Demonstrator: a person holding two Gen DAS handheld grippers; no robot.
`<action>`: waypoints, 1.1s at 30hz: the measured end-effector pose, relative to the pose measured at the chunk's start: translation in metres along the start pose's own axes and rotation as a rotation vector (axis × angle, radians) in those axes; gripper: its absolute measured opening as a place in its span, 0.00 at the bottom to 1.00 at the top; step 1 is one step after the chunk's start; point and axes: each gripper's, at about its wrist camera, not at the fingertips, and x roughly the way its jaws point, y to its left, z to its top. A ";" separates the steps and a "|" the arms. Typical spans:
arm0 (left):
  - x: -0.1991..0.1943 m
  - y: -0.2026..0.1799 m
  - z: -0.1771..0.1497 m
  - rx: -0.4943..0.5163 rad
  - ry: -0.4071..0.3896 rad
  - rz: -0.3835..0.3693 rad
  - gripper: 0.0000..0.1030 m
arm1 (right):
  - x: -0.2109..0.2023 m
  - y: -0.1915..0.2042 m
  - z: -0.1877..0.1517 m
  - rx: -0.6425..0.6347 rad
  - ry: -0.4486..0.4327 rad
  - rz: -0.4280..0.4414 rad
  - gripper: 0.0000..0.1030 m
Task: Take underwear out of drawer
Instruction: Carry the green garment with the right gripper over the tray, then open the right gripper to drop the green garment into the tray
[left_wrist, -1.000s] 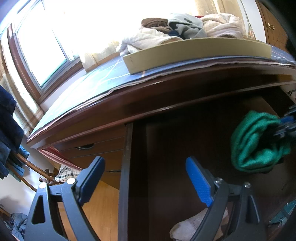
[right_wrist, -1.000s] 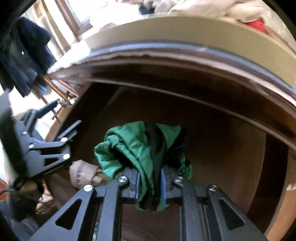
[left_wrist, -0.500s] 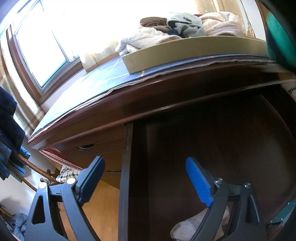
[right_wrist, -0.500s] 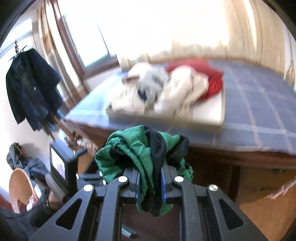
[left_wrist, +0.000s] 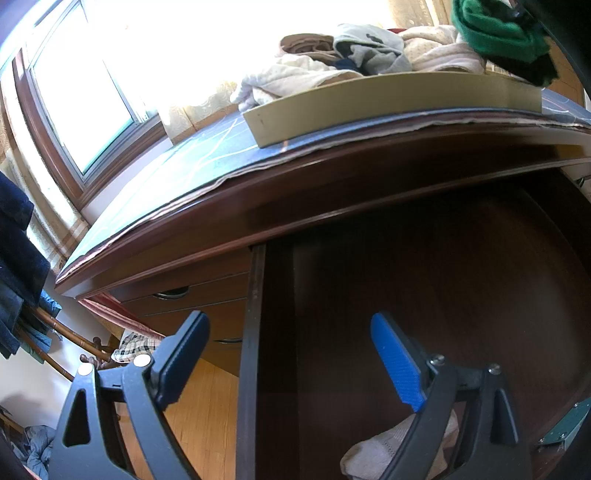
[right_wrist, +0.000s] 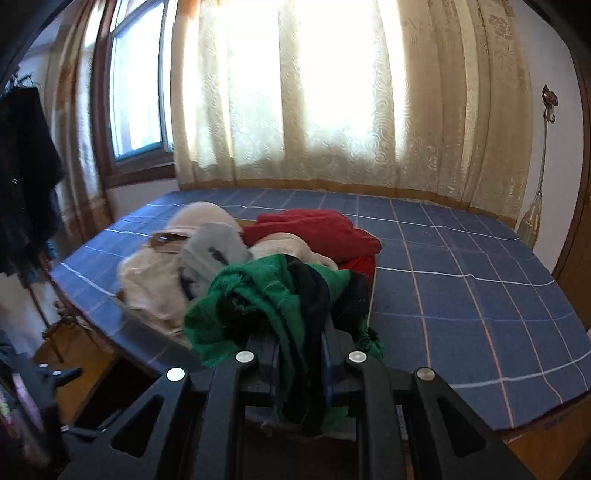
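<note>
Green underwear with black trim (right_wrist: 273, 295) is bunched between the pads of my right gripper (right_wrist: 299, 343), which is shut on it. It hangs just in front of the pile of clothes (right_wrist: 207, 251) on the dresser top. In the left wrist view the same green underwear (left_wrist: 495, 33) shows at the top right, above the tan tray (left_wrist: 388, 107). My left gripper (left_wrist: 291, 343) stands open over the pulled-out dark wooden drawer (left_wrist: 443, 277), its fingers either side of the drawer's left wall (left_wrist: 251, 332) without touching it. A pale sock (left_wrist: 380, 450) lies in the drawer's near corner.
A blue checked cloth (right_wrist: 461, 258) covers the dresser top, with a red garment (right_wrist: 314, 229) in the pile. Lace curtains (right_wrist: 332, 92) and a window (left_wrist: 74, 92) stand behind. Dark clothes (left_wrist: 14, 240) hang at the left. Wooden floor (left_wrist: 199, 406) lies beside the drawer.
My right gripper has risen out of the drawer with the green underwear, up to the dresser top by the tray. The left gripper has stayed where it was.
</note>
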 end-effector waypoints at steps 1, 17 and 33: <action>0.000 0.000 0.000 0.001 0.000 0.000 0.88 | 0.005 0.000 0.000 -0.001 0.000 -0.010 0.18; 0.001 0.001 0.000 0.001 0.005 -0.002 0.88 | 0.076 -0.002 0.000 -0.031 0.022 -0.122 0.18; 0.002 0.002 -0.002 0.006 0.006 0.005 0.88 | 0.077 -0.003 -0.021 -0.032 0.046 -0.114 0.20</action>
